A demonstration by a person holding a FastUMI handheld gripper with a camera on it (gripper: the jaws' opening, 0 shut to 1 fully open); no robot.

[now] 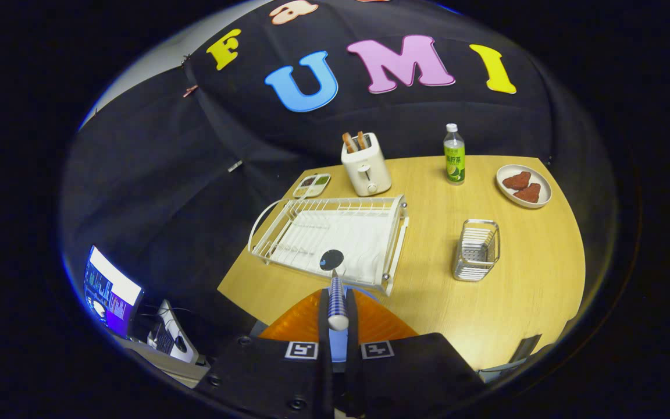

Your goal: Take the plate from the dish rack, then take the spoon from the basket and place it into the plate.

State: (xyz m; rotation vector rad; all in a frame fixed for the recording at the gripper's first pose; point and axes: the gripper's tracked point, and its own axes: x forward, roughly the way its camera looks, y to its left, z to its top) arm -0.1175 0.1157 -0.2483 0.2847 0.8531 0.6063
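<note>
Above the plate (306,320), claw (338,317) gripping spoon (335,285)

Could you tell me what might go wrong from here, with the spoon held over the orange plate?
The gripper is shut on the spoon low on its handle, so the bowl end could swing or slip. The orange plate sits at the table edge, beside the dish rack; a clumsy drop could bounce the spoon off or nudge the plate.
</note>
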